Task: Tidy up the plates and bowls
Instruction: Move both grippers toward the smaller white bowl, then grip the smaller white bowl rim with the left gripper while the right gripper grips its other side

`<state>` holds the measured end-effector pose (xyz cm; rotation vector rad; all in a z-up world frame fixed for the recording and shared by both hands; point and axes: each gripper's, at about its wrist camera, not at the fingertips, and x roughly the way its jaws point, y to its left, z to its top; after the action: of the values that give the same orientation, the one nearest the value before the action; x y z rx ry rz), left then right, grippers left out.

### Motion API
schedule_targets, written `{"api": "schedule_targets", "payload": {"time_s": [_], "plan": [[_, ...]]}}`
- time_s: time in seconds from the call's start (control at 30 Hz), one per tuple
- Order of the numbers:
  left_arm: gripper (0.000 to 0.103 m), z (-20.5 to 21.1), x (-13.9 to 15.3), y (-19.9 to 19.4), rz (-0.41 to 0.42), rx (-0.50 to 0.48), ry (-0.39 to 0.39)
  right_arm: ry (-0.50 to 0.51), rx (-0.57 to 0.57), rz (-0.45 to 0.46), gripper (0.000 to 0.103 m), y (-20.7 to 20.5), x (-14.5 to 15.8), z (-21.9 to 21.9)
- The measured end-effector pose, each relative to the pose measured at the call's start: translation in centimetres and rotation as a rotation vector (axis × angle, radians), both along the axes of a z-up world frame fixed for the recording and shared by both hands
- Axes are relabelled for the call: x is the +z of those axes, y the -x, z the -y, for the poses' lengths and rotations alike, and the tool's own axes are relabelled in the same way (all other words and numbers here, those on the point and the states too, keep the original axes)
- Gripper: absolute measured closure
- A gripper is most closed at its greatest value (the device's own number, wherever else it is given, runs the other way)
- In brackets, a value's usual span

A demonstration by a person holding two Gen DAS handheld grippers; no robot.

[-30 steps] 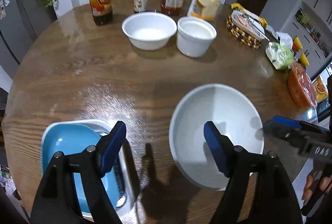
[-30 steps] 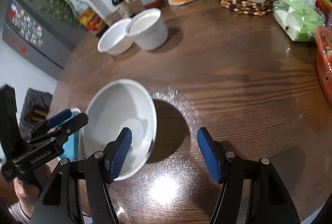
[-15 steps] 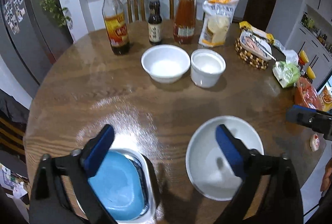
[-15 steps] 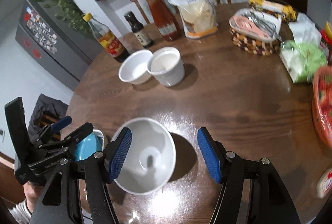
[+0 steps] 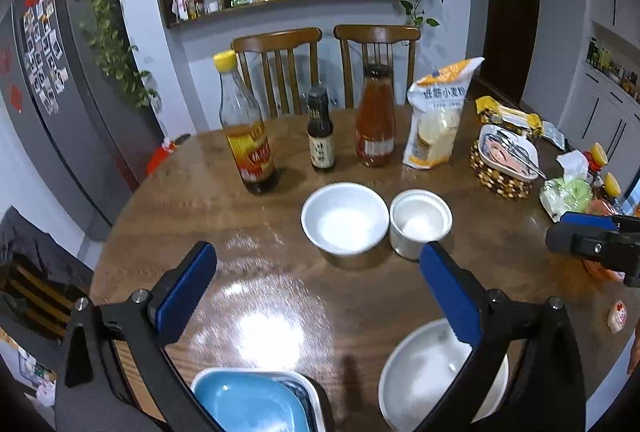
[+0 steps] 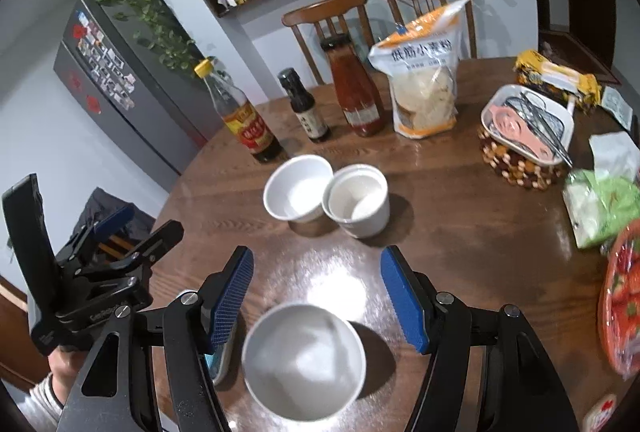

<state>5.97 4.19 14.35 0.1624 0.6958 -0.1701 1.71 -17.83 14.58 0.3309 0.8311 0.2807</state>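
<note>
With both tools spread and holding nothing, the left tool (image 5: 316,284) should reach for the white bowl (image 5: 345,218) beside the cup (image 5: 420,222) mid-tabletop (image 5: 200,199), squarely; right tool (image 6: 318,296) hovers empty.

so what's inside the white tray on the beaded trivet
The white tray on the beaded trivet holds a pink utensil and metal tongs or whisk-like tools. Anything beneath them is covered.
</note>
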Motion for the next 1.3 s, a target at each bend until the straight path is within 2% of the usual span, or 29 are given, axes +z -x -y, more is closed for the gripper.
{"api": "schedule_targets", "payload": {"time_s": [0.2,0.3,0.4,0.57,0.67,0.77,0.83,0.93,1.0,1.03,1.07,1.3], "plan": [[0.001,0.4,0.5,-2.5,0.024,-0.006,-0.031,-0.032,0.026,-0.022,0.036,-2.6,-0.6,-0.6],[0.001,0.4,-0.2,-4.8,0.008,0.0,-0.035,-0.045,0.034,-0.052,0.036,-4.3,-1.6,-1.1],[0.001,0.0,-1.8,-7.6,-0.031,0.036,-0.047,-0.06,0.044,-0.093,0.036,-6.3,-3.2,-1.7],[0.001,-0.7,-6.1,-12.0,-0.156,0.074,-0.026,-0.116,0.063,-0.188,0.036,-8.9,-7.1,-3.1],[0.005,-0.8,-8.5,-13.8,-0.224,0.076,-0.005,-0.133,0.062,-0.228,0.036,-9.7,-9.0,-3.8],[0.012,-0.8,-10.4,-15.1,-0.261,0.086,-0.006,-0.17,0.052,-0.266,0.036,-10.5,-10.5,-4.3],[0.024,-0.8,-11.6,-16.1,-0.298,0.084,0.008,-0.175,0.041,-0.278,0.036,-10.9,-11.2,-4.6],[0.049,-0.6,-13.5,-17.4,-0.36,0.078,0.012,-0.179,0.039,-0.295,0.036,-11.5,-12.0,-5.1],[0.079,-0.6,-14.5,-18.0,-0.417,0.067,0.026,-0.176,0.04,-0.302,0.036,-11.7,-12.3,-5.4],[0.086,-0.7,-14.8,-18.1,-0.44,0.059,0.037,-0.175,0.041,-0.304,0.036,-11.8,-12.4,-5.5],[0.09,-0.7,-15.1,-18.2,-0.462,0.048,0.05,-0.174,0.04,-0.306,0.036,-11.9,-12.4,-5.5],[0.092,-2.2,-14.6,-16.1,-0.514,-0.011,0.033,-0.166,0.044,-0.327,0.036,-12.5,-13.3,-6.3]]}}
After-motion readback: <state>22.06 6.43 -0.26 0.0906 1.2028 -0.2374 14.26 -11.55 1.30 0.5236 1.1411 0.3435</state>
